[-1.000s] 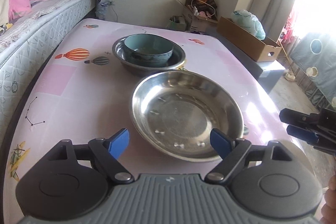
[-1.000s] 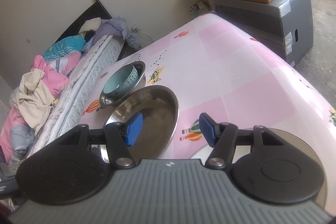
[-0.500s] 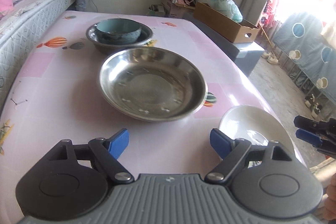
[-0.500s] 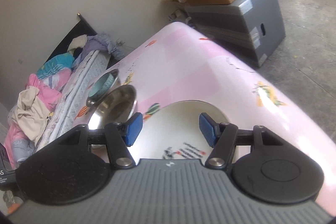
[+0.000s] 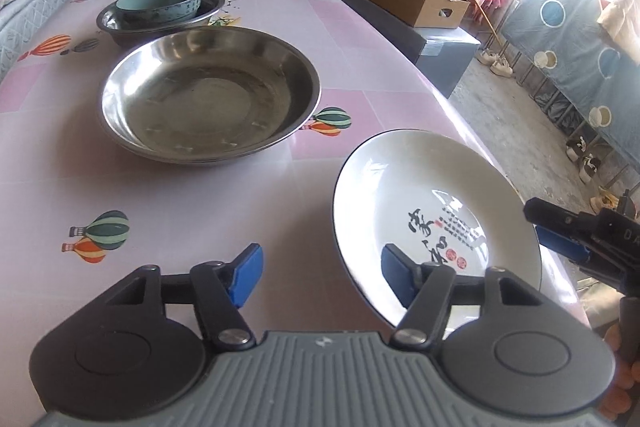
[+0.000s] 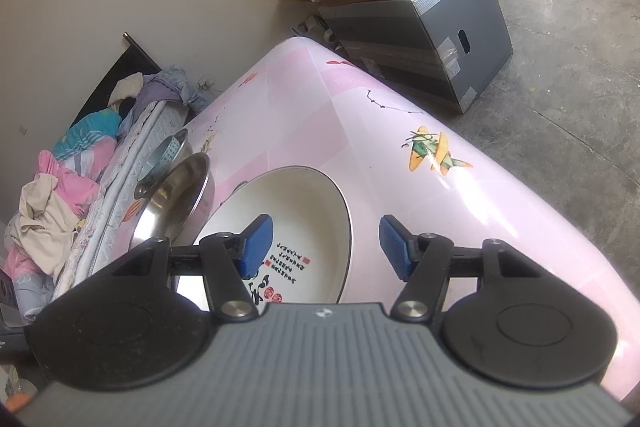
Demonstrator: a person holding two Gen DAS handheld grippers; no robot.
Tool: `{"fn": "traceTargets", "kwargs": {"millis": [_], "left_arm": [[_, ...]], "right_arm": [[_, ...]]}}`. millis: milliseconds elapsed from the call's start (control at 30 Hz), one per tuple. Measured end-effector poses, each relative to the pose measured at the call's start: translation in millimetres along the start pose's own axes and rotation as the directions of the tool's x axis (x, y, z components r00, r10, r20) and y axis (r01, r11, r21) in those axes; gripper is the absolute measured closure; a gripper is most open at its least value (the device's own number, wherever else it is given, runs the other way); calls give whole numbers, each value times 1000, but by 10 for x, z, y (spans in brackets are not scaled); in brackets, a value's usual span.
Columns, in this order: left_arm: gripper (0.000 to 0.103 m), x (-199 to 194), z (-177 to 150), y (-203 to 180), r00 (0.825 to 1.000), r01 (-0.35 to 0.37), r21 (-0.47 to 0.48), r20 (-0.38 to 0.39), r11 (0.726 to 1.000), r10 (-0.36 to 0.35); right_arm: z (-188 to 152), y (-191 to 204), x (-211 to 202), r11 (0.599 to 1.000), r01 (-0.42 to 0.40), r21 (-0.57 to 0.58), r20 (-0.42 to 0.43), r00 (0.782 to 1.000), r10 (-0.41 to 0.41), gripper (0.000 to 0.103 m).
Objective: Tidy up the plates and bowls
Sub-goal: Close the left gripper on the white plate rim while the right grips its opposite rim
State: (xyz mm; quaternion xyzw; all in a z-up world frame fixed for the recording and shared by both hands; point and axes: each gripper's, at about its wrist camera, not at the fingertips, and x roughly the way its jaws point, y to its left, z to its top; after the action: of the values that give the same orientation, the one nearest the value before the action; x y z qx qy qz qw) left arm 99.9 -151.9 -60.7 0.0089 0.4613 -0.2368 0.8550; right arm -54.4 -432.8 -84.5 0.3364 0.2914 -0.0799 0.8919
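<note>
Right wrist view: right gripper (image 6: 326, 247) gaping wide, empty, straddling white plate (image 6: 296, 223) rim at 11 o'clock; left gripper (image 5: 320, 277) idling wide, plate lying at 2 o'clock.

Left gripper (image 5: 319, 273) swung right; white plate (image 5: 424, 203) entered view, now under its right jaw.

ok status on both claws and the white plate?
Left claw open, empty. Right claw open, straddling the white plate rim, not gripped. Big steel pan beside the plate, apart.
</note>
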Motion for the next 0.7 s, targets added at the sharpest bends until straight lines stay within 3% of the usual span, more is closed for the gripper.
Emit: {"fn": "traceTargets", "kwargs": {"millis": [200, 400, 467, 567, 700], "left_arm": [[57, 73, -22, -124, 999, -38, 42, -6, 998, 39], [73, 127, -40, -159, 1000, -20, 35, -13, 999, 20], [83, 124, -44, -177, 1000, -9, 35, -9, 999, 10], [84, 119, -46, -195, 1000, -19, 36, -2, 999, 19], [85, 95, -52, -182, 1000, -17, 32, 1, 999, 17]], "right_arm": [[-49, 69, 131, 995, 55, -88, 12, 998, -54, 53], [-71, 38, 219, 990, 78, -113, 18, 997, -77, 72], [-75, 44, 236, 990, 78, -121, 14, 997, -76, 83], [-80, 70, 249, 990, 64, -128, 7, 998, -63, 92], [-69, 106, 259, 986, 72, -151, 8, 997, -72, 91]]}}
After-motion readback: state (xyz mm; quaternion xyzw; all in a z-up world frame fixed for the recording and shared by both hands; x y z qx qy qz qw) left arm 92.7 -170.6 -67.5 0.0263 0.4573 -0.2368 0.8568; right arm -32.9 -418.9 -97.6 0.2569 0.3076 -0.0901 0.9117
